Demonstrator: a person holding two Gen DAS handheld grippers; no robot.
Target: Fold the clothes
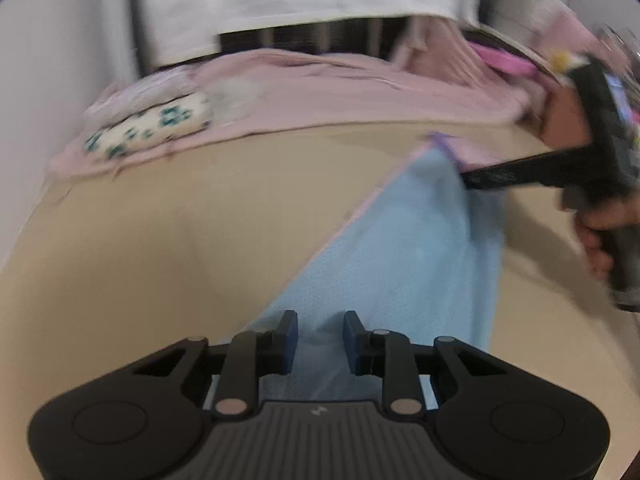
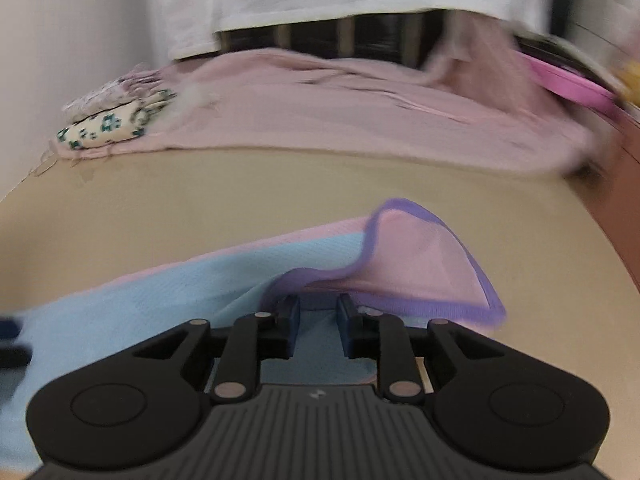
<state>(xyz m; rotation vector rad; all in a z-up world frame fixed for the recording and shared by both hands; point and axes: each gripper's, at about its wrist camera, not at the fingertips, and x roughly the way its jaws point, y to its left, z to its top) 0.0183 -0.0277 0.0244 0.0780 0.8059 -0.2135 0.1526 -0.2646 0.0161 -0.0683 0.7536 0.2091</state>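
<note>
Left wrist view: the blue garment (image 1: 404,256) stretches diagonally from lower centre to upper right over the beige surface (image 1: 168,220), the left gripper (image 1: 320,340) pinching one end, the right gripper (image 1: 476,180) gripping its purple-trimmed end. No legible writing.

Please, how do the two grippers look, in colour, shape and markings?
The left gripper and right gripper look alike: black linkage arms with pale round pivot pins, blue pads on the jaws, two rounded black lobes, and a ribbed grey centre plate with a small white logo. From the side, the right one shows a black pistol-like handle.
</note>
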